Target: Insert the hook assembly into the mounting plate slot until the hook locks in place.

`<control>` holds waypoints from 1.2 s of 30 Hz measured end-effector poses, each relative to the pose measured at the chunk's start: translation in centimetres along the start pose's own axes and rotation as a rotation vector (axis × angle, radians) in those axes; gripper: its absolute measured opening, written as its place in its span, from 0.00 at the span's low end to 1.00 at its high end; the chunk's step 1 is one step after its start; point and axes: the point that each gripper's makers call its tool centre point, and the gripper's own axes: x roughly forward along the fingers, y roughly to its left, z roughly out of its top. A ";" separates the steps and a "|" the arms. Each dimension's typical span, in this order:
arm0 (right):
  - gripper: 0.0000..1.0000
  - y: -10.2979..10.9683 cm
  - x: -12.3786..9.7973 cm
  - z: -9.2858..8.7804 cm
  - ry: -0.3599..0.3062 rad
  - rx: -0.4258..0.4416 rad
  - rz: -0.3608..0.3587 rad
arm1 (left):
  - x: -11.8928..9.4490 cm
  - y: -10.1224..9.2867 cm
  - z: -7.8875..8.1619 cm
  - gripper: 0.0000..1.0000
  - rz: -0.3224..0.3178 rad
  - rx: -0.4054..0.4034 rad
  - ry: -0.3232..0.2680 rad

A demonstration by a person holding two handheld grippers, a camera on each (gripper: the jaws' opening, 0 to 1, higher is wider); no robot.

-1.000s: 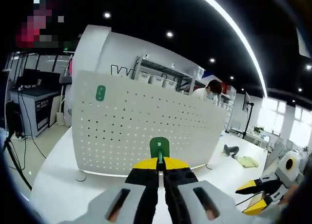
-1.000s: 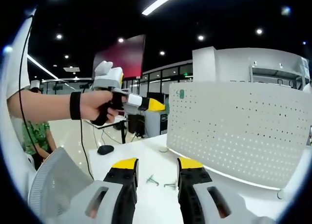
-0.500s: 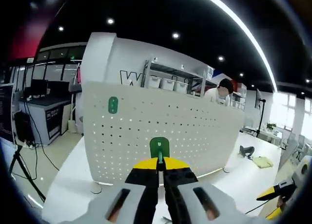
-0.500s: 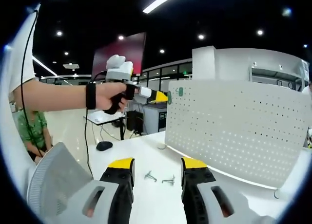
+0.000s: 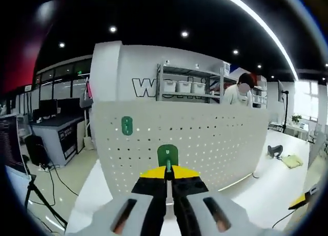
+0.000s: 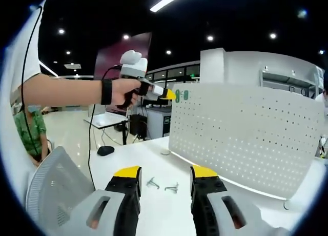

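Note:
My left gripper (image 5: 168, 170) is shut on a green hook (image 5: 167, 156), held up in front of the white perforated mounting plate (image 5: 205, 143). Another green hook (image 5: 126, 125) sits fixed in the plate's upper left. In the right gripper view the left gripper (image 6: 165, 94), in a person's hand, holds its green hook (image 6: 177, 96) just beside the mounted green hook (image 6: 185, 95) at the plate's (image 6: 246, 138) top left corner. My right gripper (image 6: 165, 175) stands open above the table, with two loose metal hooks (image 6: 164, 185) lying between its jaws' lines.
The plate stands on a white table (image 6: 154, 205). A grey chair back (image 6: 56, 190) is at the lower left of the right gripper view. A computer mouse (image 6: 105, 150) lies on the floor side. Shelving with bins (image 5: 187, 84) and a person (image 5: 240, 95) are behind the plate.
The left gripper has carried its green hook rightward and closer to the plate's upper left corner, near the mounted hook. The right gripper stays nearly still.

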 end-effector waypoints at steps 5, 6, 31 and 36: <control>0.38 -0.3 0.0 -0.2 0.006 0.003 -0.008 | 1.1 0.6 0.6 0.02 0.014 0.012 0.000; 0.38 -0.3 0.0 -0.2 0.007 0.001 -0.010 | 1.4 0.7 0.6 0.02 0.014 0.003 0.012; 0.39 -0.5 -0.4 -1.3 0.042 0.013 -0.025 | 6.4 2.3 2.1 0.02 0.066 0.004 0.008; 0.39 -0.8 -0.4 -1.4 0.042 0.017 -0.035 | 7.6 2.8 2.4 0.02 0.076 -0.002 0.010</control>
